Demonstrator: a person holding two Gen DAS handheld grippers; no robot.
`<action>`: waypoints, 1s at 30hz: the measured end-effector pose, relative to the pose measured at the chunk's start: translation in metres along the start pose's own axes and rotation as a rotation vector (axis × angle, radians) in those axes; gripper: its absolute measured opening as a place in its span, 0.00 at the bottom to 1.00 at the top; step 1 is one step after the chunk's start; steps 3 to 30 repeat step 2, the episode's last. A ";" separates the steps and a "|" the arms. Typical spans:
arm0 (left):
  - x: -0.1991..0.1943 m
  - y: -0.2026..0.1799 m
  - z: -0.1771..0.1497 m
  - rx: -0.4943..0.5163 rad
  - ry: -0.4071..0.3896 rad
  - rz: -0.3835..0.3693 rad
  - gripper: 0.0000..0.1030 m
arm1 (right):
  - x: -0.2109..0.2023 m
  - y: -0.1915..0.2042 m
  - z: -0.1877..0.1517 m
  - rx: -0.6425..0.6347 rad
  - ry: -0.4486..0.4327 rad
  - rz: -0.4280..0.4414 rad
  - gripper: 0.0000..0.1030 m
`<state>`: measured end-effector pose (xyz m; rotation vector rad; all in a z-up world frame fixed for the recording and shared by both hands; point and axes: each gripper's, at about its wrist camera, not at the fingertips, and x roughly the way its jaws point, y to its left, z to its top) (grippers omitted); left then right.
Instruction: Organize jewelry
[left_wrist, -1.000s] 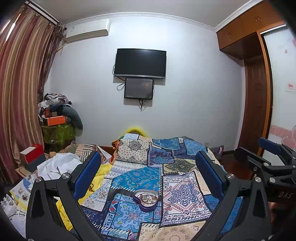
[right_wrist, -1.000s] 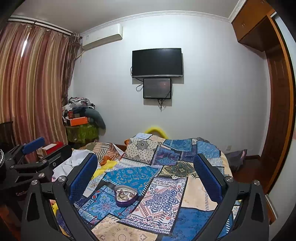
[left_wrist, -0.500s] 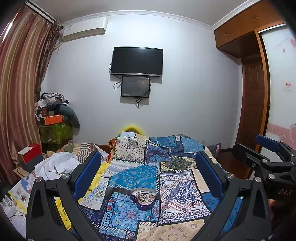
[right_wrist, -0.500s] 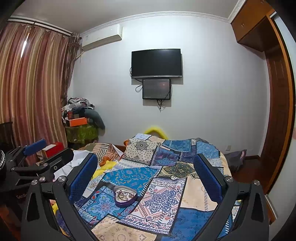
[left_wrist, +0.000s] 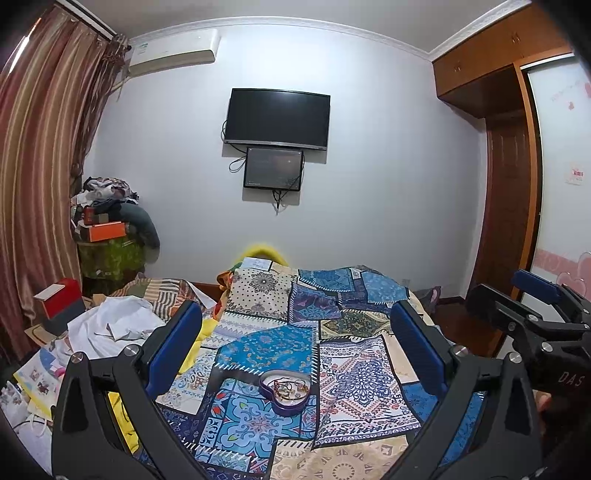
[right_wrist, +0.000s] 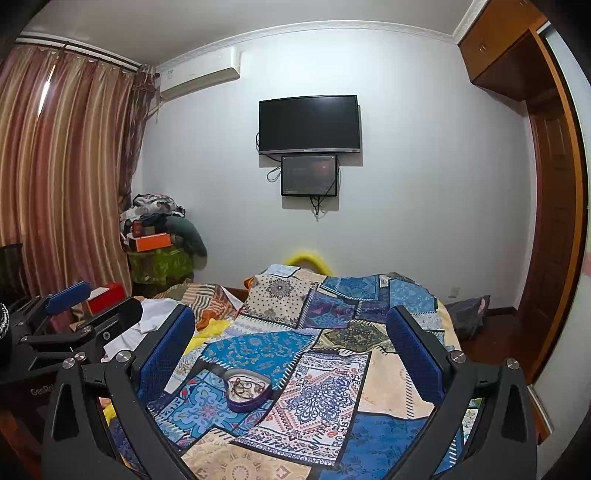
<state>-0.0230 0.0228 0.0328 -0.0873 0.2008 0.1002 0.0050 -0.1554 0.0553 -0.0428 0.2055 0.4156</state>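
A purple heart-shaped dish (left_wrist: 286, 392) holding a tangle of jewelry lies on the patchwork bedspread (left_wrist: 354, 376). It shows again as the heart dish (right_wrist: 246, 391) in the right wrist view. My left gripper (left_wrist: 295, 341) hovers above the bed, open and empty, with the dish below and between its blue pads. My right gripper (right_wrist: 290, 341) is open and empty too, the dish sitting lower left of its centre. Each gripper appears at the edge of the other's view, the right gripper (left_wrist: 532, 317) and the left gripper (right_wrist: 74, 325).
Crumpled white cloth (left_wrist: 110, 325), papers and a red box (left_wrist: 59, 299) clutter the bed's left side. A cluttered green-draped stand (left_wrist: 107, 254) stands by the striped curtain. A TV (left_wrist: 277, 118) hangs on the far wall. Wooden wardrobe and door (left_wrist: 509, 199) are on the right.
Both grippers stayed open. The left wrist view shifted slightly, so the room and dish slid a little across the frame. The right view barely changed.
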 end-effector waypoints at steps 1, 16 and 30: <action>0.001 0.000 0.000 0.000 0.001 0.002 0.99 | 0.001 0.000 0.000 0.000 0.000 0.000 1.00; 0.001 0.001 -0.001 -0.002 0.002 0.005 0.99 | 0.001 0.001 0.000 -0.002 0.001 0.000 1.00; 0.001 0.001 -0.001 -0.002 0.002 0.005 0.99 | 0.001 0.001 0.000 -0.002 0.001 0.000 1.00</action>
